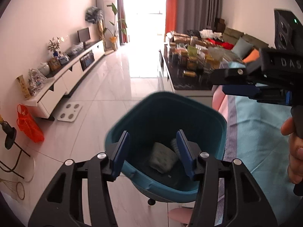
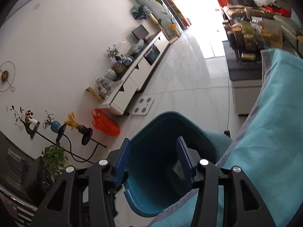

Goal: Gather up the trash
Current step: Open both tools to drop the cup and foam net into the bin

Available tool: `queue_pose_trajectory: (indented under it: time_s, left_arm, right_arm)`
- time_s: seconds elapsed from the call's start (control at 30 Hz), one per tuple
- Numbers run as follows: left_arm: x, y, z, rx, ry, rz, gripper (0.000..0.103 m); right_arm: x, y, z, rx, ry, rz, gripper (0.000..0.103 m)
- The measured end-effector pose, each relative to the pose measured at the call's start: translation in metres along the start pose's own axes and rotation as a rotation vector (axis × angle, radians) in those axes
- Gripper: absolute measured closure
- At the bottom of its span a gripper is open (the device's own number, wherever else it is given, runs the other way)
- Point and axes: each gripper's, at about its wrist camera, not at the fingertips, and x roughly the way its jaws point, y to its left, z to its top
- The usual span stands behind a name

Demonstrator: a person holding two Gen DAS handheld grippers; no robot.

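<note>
A teal trash bin [image 1: 151, 117] stands on the pale tiled floor beside a teal blanket. Inside it lie a crumpled grey-green piece of trash [image 1: 162, 158] and a paler piece [image 1: 173, 143] beside it. My left gripper [image 1: 153, 138] hovers over the bin's mouth, open, with nothing between its blue pads. My right gripper [image 2: 153, 147] is also open and empty above the bin [image 2: 144, 198], where a pale scrap [image 2: 178, 168] shows deep inside. In the left wrist view the right gripper [image 1: 219, 84] reaches in from the right, held by a hand [image 1: 295, 151].
The teal blanket [image 2: 274, 132] lies right of the bin. A dark coffee table [image 1: 189, 87] crowded with jars stands beyond. A white TV cabinet [image 1: 56, 89] runs along the left wall, with an orange bag [image 1: 28, 124] and a white scale [image 1: 70, 112] on the floor.
</note>
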Motion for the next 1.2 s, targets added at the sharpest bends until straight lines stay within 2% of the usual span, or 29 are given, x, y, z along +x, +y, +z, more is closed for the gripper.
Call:
queue_pose_trajectory:
  time_s: [0.1, 0.17, 0.23, 0.27, 0.37, 0.5, 0.6, 0.67, 0.9, 1.07, 1.2]
  left_arm:
    - [-0.02, 0.007, 0.009, -0.012, -0.035, 0.008, 0.043]
    - [-0.037, 0.009, 0.016, -0.023, -0.073, 0.01, 0.027]
    - [-0.054, 0.01, 0.022, -0.028, -0.121, 0.02, 0.018]
    - [-0.062, 0.009, 0.026, -0.029, -0.145, 0.026, 0.012]
    - [-0.086, 0.005, 0.033, -0.036, -0.2, 0.015, 0.006]
    - [-0.107, -0.002, 0.041, -0.038, -0.259, -0.012, 0.005]
    - [-0.125, -0.01, 0.044, -0.04, -0.29, -0.043, 0.005]
    - [-0.135, -0.018, 0.045, -0.031, -0.311, -0.057, 0.005]
    - [-0.165, -0.057, 0.043, 0.019, -0.354, -0.133, 0.005]
    - [-0.184, -0.09, 0.042, 0.046, -0.391, -0.215, 0.005]
    - [-0.197, -0.12, 0.038, 0.106, -0.413, -0.289, 0.005]
  right_arm:
    - [-0.013, 0.003, 0.001, -0.025, -0.027, -0.007, 0.053]
    - [-0.028, 0.01, -0.003, -0.062, -0.056, -0.023, 0.042]
    - [-0.045, 0.017, -0.008, -0.113, -0.089, -0.064, 0.04]
    - [-0.052, 0.02, -0.011, -0.142, -0.103, -0.08, 0.036]
    - [-0.08, 0.033, -0.022, -0.238, -0.178, -0.154, 0.026]
    - [-0.113, 0.04, -0.037, -0.305, -0.269, -0.224, 0.018]
    - [-0.143, 0.041, -0.051, -0.337, -0.358, -0.29, 0.007]
    - [-0.164, 0.042, -0.063, -0.353, -0.425, -0.334, 0.007]
    - [-0.215, 0.032, -0.098, -0.377, -0.568, -0.47, 0.007]
    - [-0.242, 0.027, -0.13, -0.386, -0.643, -0.567, 0.007]
    - [-0.263, 0.022, -0.152, -0.368, -0.679, -0.64, 0.007]
